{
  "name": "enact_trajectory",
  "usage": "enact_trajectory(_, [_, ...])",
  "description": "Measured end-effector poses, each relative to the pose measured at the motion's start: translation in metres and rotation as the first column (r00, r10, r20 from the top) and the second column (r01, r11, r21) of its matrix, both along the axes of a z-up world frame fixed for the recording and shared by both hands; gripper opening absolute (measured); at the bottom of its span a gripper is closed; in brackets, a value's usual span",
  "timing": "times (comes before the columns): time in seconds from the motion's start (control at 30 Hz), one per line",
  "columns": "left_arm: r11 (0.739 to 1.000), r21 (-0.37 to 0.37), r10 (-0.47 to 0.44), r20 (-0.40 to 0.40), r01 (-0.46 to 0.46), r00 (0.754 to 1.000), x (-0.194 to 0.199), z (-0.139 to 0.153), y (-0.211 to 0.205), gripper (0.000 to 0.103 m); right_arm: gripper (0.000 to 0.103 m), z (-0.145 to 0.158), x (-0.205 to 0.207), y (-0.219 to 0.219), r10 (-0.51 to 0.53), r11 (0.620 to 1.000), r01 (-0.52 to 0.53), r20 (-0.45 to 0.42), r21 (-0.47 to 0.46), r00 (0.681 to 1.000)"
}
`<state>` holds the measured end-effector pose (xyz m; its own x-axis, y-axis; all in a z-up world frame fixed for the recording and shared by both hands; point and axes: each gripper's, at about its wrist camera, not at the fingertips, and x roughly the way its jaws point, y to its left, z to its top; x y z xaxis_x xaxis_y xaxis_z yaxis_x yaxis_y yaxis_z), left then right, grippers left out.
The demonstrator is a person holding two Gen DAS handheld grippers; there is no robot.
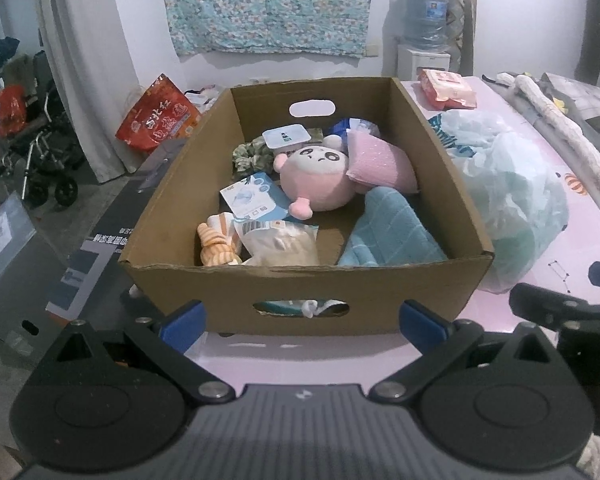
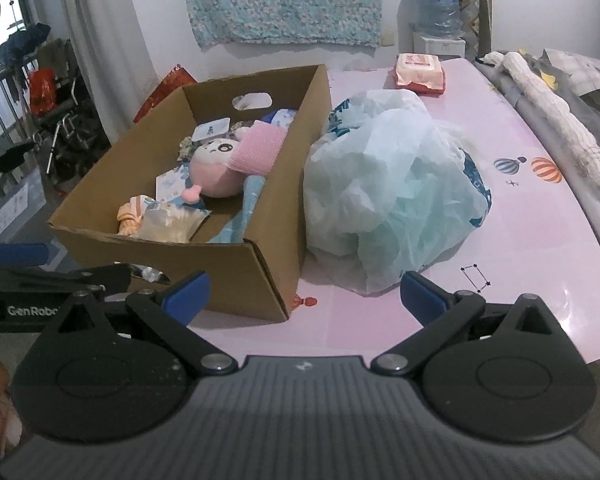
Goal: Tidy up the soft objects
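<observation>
- Left gripper (image 1: pixel 301 320): jaws spread wide, nothing between them. It hovers low over the near edge of the table (image 1: pixel 300 364), facing the front wall of the box (image 1: pixel 300 284).
- Right gripper (image 2: pixel 304 298): jaws also wide, empty. It sits just right of the left gripper, with the box's near corner at 11 o'clock and the bag (image 2: pixel 391 196) at 12–1 o'clock.
- Box at 12 o'clock in the left view, open top, hand slot in the near wall. Inside, near to far: orange striped cloth (image 1: pixel 216 244) at the near-left corner, clear packet (image 1: pixel 280 244) beside it, teal towel (image 1: pixel 391 232) along the right wall, blue-white pack (image 1: pixel 252 196), pink plush (image 1: pixel 319 176) mid-box, pink sponge (image 1: pixel 379 164) leaning on the plush, green scrunchie (image 1: pixel 252 156) and a white tub (image 1: pixel 286 136) at the back.
- The bag is crumpled pale plastic, touching the box's right wall. I can't tell what's in it.
- Beyond, a wipes pack (image 2: pixel 419 72) at 1 o'clock and a rolled white cloth (image 2: pixel 559 128) along the far right edge.
- Step, my read: pre-grasp, nothing picked up yet. The start of the sort.
- Next move likely calls for lifting a gripper over the box rim and coming down on a top item. The plush looks easiest. Alternatively, the right gripper takes the bag.
- Risks: clipping the rim, or snagging neighbouring items.
</observation>
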<state>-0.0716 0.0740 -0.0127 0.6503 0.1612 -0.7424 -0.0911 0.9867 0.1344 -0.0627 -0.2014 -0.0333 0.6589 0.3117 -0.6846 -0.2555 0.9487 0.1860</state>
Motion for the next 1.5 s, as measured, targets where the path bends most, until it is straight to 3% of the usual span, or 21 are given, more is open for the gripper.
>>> enact_trajectory(0.3, [0.999, 0.042, -0.003, 0.012, 0.003, 1.000, 0.0007, -0.0004, -0.0057, 0.103, 0.102, -0.0041, 0.0019, 0.0044, 0.002, 1.000, -0.002, -0.010, -0.017, 1.000])
enact_trajectory(1.5, [0.999, 0.039, 0.000, 0.003, 0.000, 1.000, 0.0038, -0.0008, -0.0063, 0.103, 0.102, -0.0076, 0.0062, -0.0001, -0.027, 1.000, 0.026, -0.024, -0.013, 0.999])
